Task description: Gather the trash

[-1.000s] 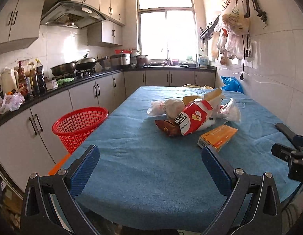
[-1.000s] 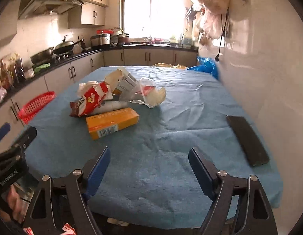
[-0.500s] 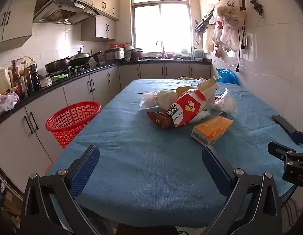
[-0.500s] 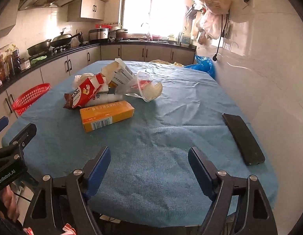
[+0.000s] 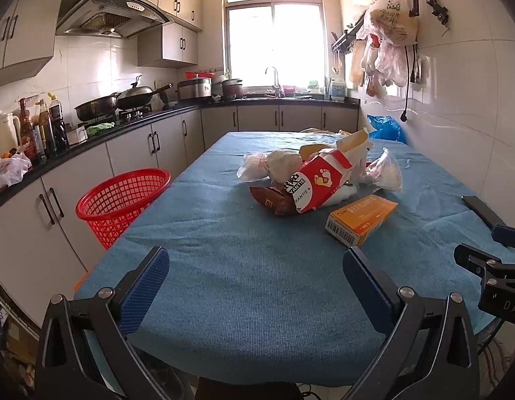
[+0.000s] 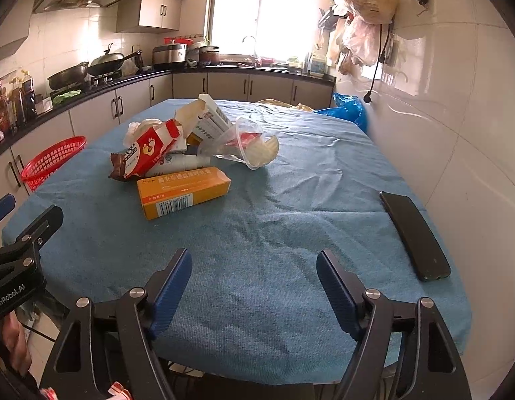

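A heap of trash lies mid-table on the blue cloth: an orange box, a red and white packet, a brown wrapper, a white bag, a clear plastic cup and a torn carton. A red mesh basket stands left of the table. My left gripper is open and empty over the near table edge. My right gripper is open and empty, nearer the wall side.
A black phone lies on the table's right side by the tiled wall. Kitchen cabinets and a counter with pans and bottles run along the left. Plastic bags hang on the right wall. A blue bag sits at the far corner.
Both grippers have shifted slightly and tilted, so the table and trash sit a little differently in view. Both stay open and empty. The trash has not moved.
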The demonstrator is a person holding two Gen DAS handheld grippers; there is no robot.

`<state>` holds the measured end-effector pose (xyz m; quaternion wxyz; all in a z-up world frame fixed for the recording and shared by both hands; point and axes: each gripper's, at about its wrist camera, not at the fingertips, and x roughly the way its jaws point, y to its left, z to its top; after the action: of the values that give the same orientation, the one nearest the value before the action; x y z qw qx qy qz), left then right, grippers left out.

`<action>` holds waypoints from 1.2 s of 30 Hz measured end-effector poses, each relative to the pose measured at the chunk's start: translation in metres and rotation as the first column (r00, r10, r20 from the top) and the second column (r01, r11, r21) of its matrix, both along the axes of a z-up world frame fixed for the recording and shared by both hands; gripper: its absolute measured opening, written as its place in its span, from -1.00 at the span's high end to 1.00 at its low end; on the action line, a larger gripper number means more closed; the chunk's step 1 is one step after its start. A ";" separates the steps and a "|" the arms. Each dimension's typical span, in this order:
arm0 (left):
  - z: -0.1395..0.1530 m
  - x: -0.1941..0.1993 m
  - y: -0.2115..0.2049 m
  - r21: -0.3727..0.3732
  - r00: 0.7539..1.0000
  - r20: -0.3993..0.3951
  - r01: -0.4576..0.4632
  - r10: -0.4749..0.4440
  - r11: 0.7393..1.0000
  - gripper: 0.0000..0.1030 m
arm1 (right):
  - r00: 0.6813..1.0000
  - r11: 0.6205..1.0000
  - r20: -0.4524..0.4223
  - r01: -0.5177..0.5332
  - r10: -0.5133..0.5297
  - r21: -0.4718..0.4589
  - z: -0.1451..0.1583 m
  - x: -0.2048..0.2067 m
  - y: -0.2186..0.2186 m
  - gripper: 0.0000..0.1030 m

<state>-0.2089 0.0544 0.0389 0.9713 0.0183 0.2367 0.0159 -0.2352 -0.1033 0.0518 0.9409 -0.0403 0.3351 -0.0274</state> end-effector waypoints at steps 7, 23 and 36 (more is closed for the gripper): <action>0.000 0.000 0.000 -0.001 1.000 -0.003 0.001 -0.001 1.000 -1.00 | 1.000 1.000 -0.008 -0.002 0.002 0.003 0.000 0.002 -0.001 -0.50; -0.002 0.002 0.000 -0.001 1.000 -0.010 0.008 -0.008 1.000 -1.00 | 1.000 1.000 -0.017 -0.003 0.003 0.006 -0.002 0.004 0.000 -0.46; 0.003 0.030 0.000 -0.050 0.977 -0.112 0.175 -0.180 0.983 -1.00 | 0.998 0.994 -0.066 -0.013 0.021 0.112 -0.006 0.016 -0.026 0.13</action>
<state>-0.1789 0.0544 0.0419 0.9536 0.0207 0.2904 -0.0767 -0.2193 -0.1290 0.0458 0.9302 0.0084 0.3671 0.0007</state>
